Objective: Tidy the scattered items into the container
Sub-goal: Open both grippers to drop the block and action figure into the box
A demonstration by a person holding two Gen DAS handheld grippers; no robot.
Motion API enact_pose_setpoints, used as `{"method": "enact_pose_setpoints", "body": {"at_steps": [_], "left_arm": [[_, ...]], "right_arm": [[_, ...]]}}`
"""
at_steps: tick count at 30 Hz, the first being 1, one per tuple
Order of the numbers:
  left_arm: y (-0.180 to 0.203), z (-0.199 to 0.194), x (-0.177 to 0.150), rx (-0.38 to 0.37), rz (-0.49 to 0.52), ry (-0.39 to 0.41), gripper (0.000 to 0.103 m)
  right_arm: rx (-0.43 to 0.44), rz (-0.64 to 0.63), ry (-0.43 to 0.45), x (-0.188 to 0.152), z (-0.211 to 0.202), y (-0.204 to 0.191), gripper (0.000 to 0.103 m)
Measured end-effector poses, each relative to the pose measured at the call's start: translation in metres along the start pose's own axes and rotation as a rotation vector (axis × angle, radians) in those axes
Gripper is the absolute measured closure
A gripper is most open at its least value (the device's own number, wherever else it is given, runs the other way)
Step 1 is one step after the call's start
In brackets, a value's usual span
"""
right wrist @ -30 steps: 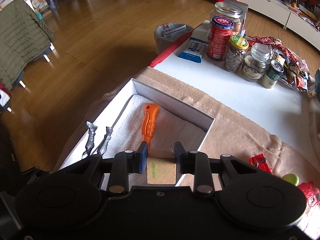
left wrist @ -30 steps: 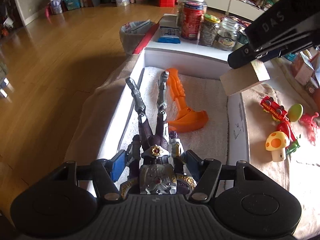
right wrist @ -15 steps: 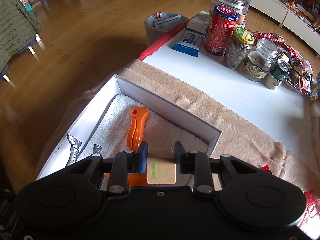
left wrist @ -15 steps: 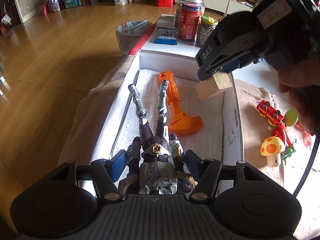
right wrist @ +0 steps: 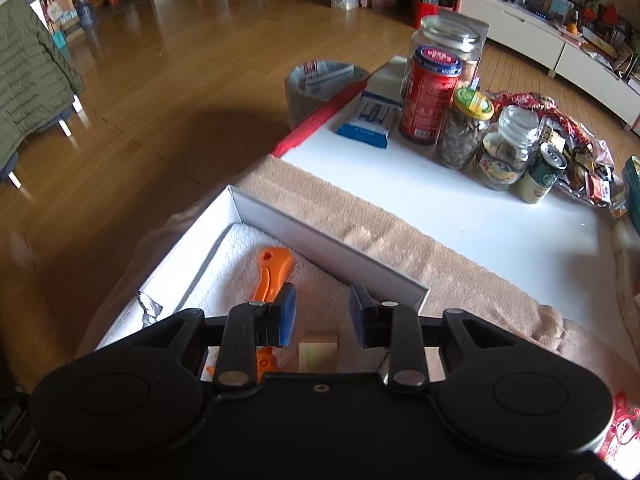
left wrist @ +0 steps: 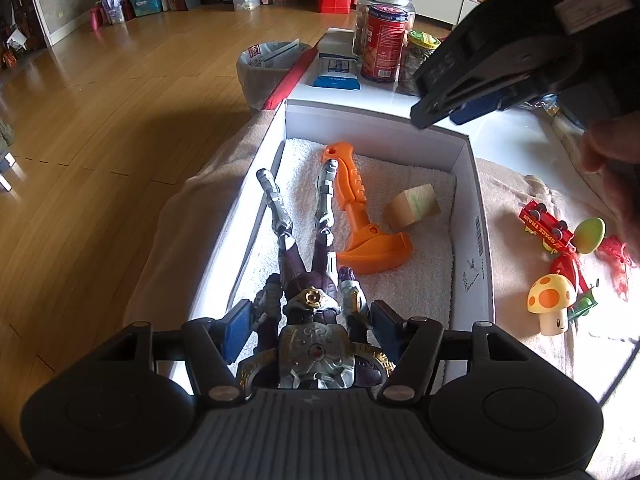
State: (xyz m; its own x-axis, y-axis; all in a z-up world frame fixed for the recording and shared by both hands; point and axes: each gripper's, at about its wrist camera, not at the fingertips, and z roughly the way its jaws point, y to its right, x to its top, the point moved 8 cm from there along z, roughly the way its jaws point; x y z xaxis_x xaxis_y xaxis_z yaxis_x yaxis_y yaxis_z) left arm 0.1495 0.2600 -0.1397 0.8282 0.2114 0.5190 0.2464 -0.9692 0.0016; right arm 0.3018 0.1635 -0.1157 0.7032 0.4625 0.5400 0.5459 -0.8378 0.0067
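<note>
A white box (left wrist: 478, 216) lined with a white towel holds an orange toy axe (left wrist: 360, 216) and a wooden block (left wrist: 412, 210). My left gripper (left wrist: 310, 328) is shut on a purple and silver action figure (left wrist: 312, 280), whose legs reach into the box. My right gripper (right wrist: 322, 316) is open and empty above the box; the block (right wrist: 318, 354) lies below its jaws, beside the axe (right wrist: 272, 276). The right gripper also shows in the left wrist view (left wrist: 460, 110), above the box's far right corner.
On the tan cloth right of the box lie a red toy train (left wrist: 546, 226), a mushroom toy (left wrist: 552, 304), a green egg (left wrist: 590, 234) and red bits. Jars (right wrist: 432, 92) and snack packs (right wrist: 560, 136) stand on the white table beyond. A bin (right wrist: 316, 84) sits on the floor.
My right gripper moved over the box, opened and let go of the wooden block, which now lies on the towel beside the axe. The left gripper still holds the figure.
</note>
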Motion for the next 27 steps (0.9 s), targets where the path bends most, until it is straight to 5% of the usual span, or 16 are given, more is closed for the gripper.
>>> {"method": "enact_pose_setpoints", "body": {"at_steps": [15,27], "left_arm": [[0.001,0.005,0.003,0.026,0.011,-0.007,0.038],[0.012,0.004,0.006,0.065,0.048,0.009,0.036]], "right_arm": [[0.159,0.07,0.102,-0.074,-0.076,0.012,0.07],[0.161,0.111,0.045,-0.158,-0.092,0.027,0.069]]}}
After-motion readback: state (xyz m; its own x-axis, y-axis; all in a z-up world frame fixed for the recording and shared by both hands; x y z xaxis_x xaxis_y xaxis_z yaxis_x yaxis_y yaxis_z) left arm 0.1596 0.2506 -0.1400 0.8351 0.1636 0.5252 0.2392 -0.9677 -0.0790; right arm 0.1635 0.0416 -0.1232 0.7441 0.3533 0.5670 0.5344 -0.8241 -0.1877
